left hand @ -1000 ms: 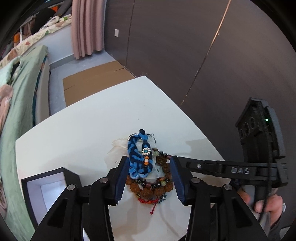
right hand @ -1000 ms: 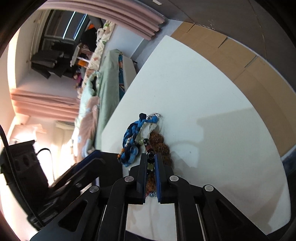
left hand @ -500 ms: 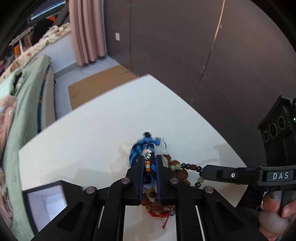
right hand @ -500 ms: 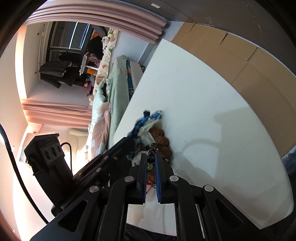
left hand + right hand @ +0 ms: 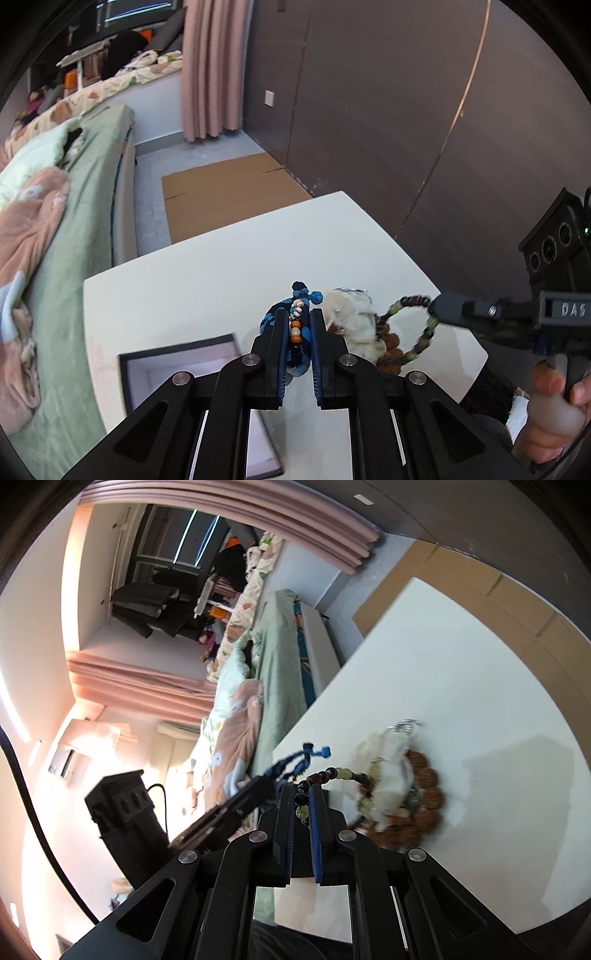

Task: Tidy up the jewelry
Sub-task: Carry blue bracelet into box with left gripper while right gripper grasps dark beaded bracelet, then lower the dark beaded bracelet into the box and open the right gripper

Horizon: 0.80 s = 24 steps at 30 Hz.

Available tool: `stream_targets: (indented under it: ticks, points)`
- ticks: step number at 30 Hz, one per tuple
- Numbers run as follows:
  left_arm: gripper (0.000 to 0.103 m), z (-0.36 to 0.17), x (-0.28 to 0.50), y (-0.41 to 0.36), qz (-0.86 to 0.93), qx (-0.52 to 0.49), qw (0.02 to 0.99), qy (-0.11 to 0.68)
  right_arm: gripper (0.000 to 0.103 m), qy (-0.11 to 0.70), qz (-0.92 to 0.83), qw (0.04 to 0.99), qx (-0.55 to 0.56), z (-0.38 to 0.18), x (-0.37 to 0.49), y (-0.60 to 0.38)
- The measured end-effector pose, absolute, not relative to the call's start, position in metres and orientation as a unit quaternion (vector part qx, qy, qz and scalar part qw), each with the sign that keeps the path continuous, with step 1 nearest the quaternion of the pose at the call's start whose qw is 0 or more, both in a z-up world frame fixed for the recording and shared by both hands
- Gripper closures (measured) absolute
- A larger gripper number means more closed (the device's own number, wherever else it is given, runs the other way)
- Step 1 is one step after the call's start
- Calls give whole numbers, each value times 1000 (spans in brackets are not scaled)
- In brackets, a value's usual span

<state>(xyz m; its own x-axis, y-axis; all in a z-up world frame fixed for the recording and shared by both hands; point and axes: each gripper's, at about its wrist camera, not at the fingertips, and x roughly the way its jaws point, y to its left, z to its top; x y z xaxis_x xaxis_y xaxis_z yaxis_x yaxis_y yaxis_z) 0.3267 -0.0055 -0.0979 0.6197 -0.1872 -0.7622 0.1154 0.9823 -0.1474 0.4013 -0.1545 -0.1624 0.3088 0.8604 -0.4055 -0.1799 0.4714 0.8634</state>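
At frame centre, left gripper (image 5: 297, 332) fingers clamp the blue braided cord bracelet (image 5: 275, 323) while right gripper (image 5: 302, 803) fingers pinch the dark-and-green beaded bracelet (image 5: 413, 325), apparently untangling 2 pieces above the white worktop (image 5: 207, 273).

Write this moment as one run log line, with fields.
phase: separating jewelry | left gripper: shut on blue braided bracelet | right gripper: shut on dark beaded bracelet | box: open

Blue braided bracelet (image 5: 295, 332) lifted; dark beaded bracelet (image 5: 417, 325) stretched.
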Motion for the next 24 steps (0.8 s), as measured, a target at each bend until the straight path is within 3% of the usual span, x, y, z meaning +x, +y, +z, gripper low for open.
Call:
stream_targets:
  ticks: [16, 18, 19, 20, 21, 24]
  points:
    - [90, -94, 280, 57, -61, -125, 894, 427, 94, 461, 394, 729, 317, -127, 388, -100]
    - [77, -99, 279, 65, -60, -139, 886, 438, 94, 464, 400, 727, 311, -124, 386, -91]
    - [49, -100, 276, 69, -57, -144, 886, 437, 94, 465, 402, 726, 308, -124, 385, -86]
    - [15, -100, 272, 74, -52, -150, 888, 432, 94, 466, 404, 725, 305, -124, 383, -83]
    - [8, -98, 268, 80, -48, -158, 891, 424, 94, 467, 406, 725, 302, -124, 382, -80]
    - [6, -93, 256, 94, -32, -174, 895, 408, 94, 471, 410, 725, 291, -123, 378, -68]
